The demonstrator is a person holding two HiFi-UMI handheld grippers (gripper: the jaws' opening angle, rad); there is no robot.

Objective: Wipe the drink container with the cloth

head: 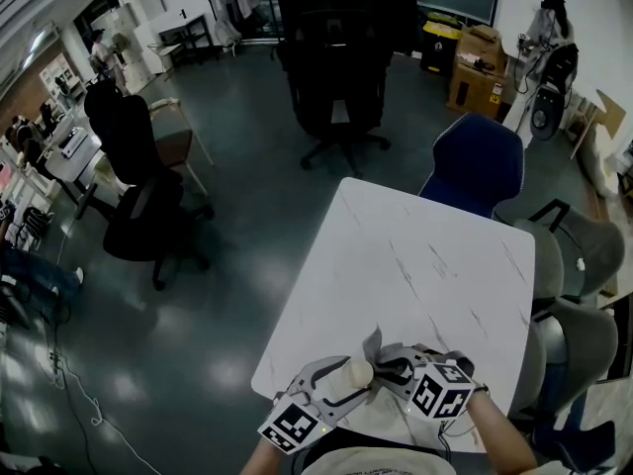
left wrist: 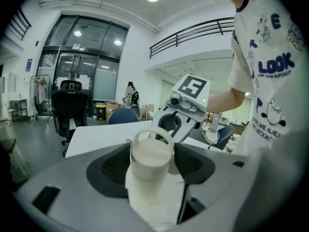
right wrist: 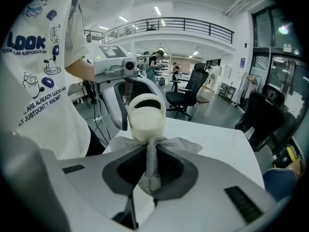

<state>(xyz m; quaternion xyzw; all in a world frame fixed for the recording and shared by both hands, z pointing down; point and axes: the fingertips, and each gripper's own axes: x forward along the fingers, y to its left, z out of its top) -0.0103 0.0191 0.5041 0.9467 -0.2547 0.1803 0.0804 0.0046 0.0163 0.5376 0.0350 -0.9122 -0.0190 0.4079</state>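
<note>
Left gripper (head: 334,382) is clamped on the drink bottle (left wrist: 150,164): both jaw pads press the cream body, and the lid end with its loop handle points out past the jaw tips. Right gripper (head: 394,368) is closed on the grey mesh cloth (right wrist: 151,162), which is pinched into a narrow bunch between the jaws. Its free end fans out and touches the bottle just under the lid. In the head view the two grippers meet tip to tip, with bottle and cloth between them, at the near edge of the white marbled table (head: 420,260). Whether the bottle rests on the table or is held just above it cannot be told. The person's white printed shirt (right wrist: 36,71) shows beside both gripper views. At the table's far edge stands a blue chair (head: 477,162); grey chairs (head: 579,265) line its right side. Further out on the dark floor (head: 247,146) are a black office chair (head: 334,77) straight ahead and another black chair (head: 138,201) to the left. Cardboard boxes (head: 477,79) sit by the far wall.
</note>
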